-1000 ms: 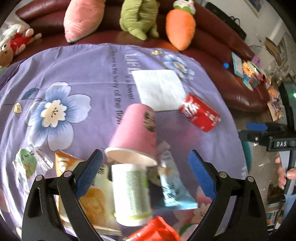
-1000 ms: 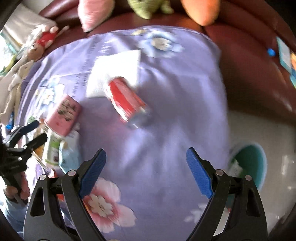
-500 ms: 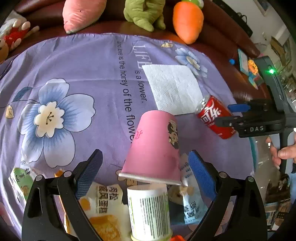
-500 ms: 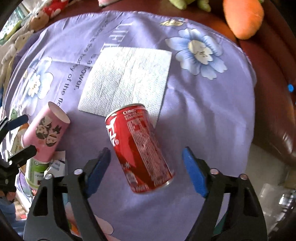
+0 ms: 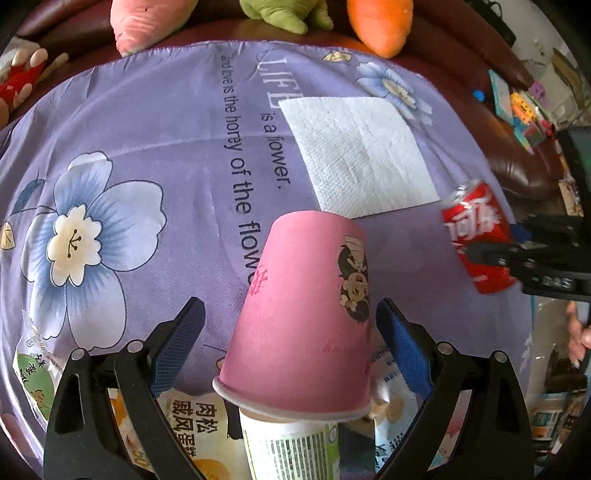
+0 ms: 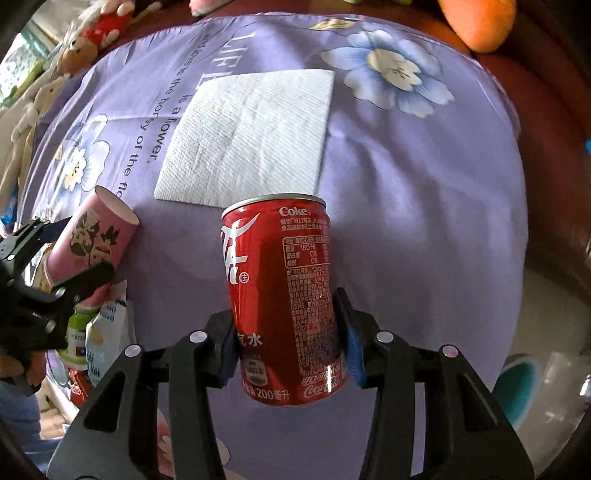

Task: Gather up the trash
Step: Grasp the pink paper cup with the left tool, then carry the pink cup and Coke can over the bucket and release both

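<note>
Right gripper (image 6: 286, 343): its jaws have just been closing, and the blue pads now press on both sides of the red cola can (image 6: 284, 295), which lies on its side between them on the purple flowered cloth (image 6: 424, 206) covering the tabletop. The can's far end touches the near edge of the white paper napkin (image 6: 251, 140), which lies flat on the cloth. Left gripper (image 5: 290, 350): its jaws stand apart on either side of the pink paper cup (image 5: 303, 325), with clear gaps between pads and cup wall. The cup lies on its side, base toward the napkin, its rim resting against the top of a white and green drink cup (image 5: 291, 446). A yellow snack wrapper (image 5: 192, 432) lies below the left finger, a pale blue packet (image 5: 391, 406) lies under the right finger, and a green and white wrapper (image 5: 31, 373) lies at the left edge of the cloth. Seen from the left wrist, the red can lies well to the right of the pink cup, held in the black right gripper, with part of a hand (image 5: 578, 332) behind it. Beyond the cloth, a dark red sofa (image 5: 461, 48) carries a pink (image 5: 147, 22), a green (image 5: 284, 14) and an orange plush toy (image 5: 380, 22). A teal bin (image 6: 517, 387) shows at the lower right of the right wrist view.
</note>
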The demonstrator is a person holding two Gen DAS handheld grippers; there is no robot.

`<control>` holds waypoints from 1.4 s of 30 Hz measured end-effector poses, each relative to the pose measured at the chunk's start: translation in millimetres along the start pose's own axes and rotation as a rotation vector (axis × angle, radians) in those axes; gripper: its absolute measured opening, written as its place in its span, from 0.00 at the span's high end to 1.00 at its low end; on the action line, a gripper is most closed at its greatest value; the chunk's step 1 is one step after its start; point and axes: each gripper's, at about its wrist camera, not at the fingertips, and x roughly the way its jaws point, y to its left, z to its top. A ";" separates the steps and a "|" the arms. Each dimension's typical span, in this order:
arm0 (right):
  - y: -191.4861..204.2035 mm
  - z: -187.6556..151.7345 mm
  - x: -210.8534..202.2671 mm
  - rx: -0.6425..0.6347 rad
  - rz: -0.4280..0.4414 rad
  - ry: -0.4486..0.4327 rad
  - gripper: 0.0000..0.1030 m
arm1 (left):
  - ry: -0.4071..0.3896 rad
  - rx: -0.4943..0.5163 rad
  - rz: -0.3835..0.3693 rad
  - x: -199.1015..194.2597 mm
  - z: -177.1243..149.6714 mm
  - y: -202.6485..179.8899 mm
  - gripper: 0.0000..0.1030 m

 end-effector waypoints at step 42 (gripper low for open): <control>-226.8 -275.7 -134.7 0.645 0.177 -0.384 0.57 | -0.053 0.398 -0.202 -39.4 -63.0 -332.4 0.40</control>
